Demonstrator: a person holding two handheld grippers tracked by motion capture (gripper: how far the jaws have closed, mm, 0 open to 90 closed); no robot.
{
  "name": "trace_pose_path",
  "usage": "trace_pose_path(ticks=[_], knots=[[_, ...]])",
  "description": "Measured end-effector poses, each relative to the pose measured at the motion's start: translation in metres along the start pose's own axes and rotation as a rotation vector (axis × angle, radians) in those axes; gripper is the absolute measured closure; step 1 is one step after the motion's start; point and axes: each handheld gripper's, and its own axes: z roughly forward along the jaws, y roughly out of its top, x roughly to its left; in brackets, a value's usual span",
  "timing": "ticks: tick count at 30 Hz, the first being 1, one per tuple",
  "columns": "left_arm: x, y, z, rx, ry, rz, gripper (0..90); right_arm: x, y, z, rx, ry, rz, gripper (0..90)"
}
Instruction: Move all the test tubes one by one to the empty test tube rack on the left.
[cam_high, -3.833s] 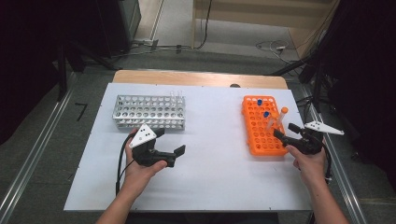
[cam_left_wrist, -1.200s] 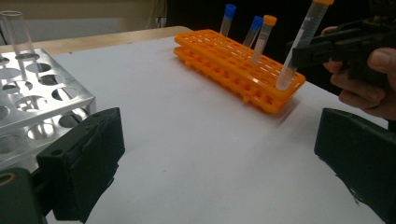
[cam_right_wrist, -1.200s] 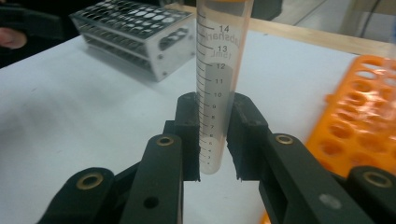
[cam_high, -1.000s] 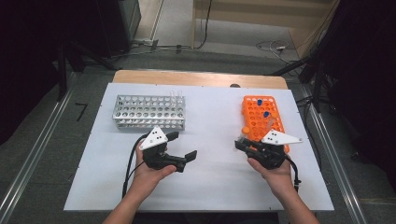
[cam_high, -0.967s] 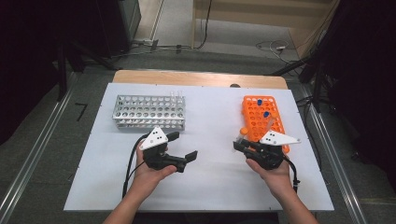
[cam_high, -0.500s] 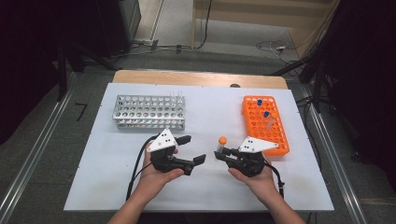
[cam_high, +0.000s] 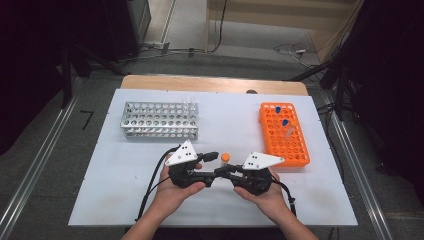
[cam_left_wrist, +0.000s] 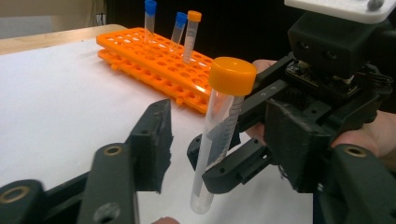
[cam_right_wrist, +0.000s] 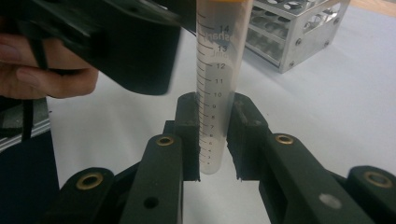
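Handover risk is the main concern at this moment. Near the front edge of the surface (cam_high: 125, 200), about midway along it, the right claw (cam_right_wrist: 212, 135) is clamped on the lower part of a clear tube with an orange cap (cam_left_wrist: 219, 135), holding it close to upright above the white top. The left claw (cam_left_wrist: 205, 154) faces it from the other side; its jaws have just been closing, with the tube standing between them, but in the left gripper view one pad (cam_left_wrist: 156, 140) sits visibly apart from the tube wall, so this claw is open around the tube and not gripping it. In the high view the two claws meet nose to nose with the orange cap (cam_high: 225, 157) rising just between them.

The likely trouble, as I judge it, is timing: if the right claw lets go before the left pads press on the tube, the smooth plastic could slide down and tip onto the surface. The left jaws also close near the right jaws; if they catch on those black fingers instead of the tube, the grip may come out crooked and tilt the tube. A tilted tube would be hard to seat in a hole of the metal rack (cam_high: 160, 120) toward the back left corner. The orange rack (cam_high: 282, 135), near the right edge, holds other tubes and stands well apart from the claws.
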Motion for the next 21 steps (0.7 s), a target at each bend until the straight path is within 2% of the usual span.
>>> trace_pose_path(ticks=[12, 17, 21], knots=[[-0.0020, -0.0008, 0.0034, 0.015, -0.023, 0.023, 71.1, 0.0074, 0.0019, 0.0025, 0.003, 0.029, -0.013, 73.0], [-0.0021, -0.0007, 0.0014, 0.005, -0.005, 0.041, 74.3, 0.0073, 0.0019, 0.0021, -0.001, 0.036, -0.010, 72.9], [-0.0015, 0.0000, -0.0005, -0.004, -0.002, 0.039, 74.8, 0.0058, 0.0013, 0.0009, -0.017, 0.039, -0.010, 71.8]])
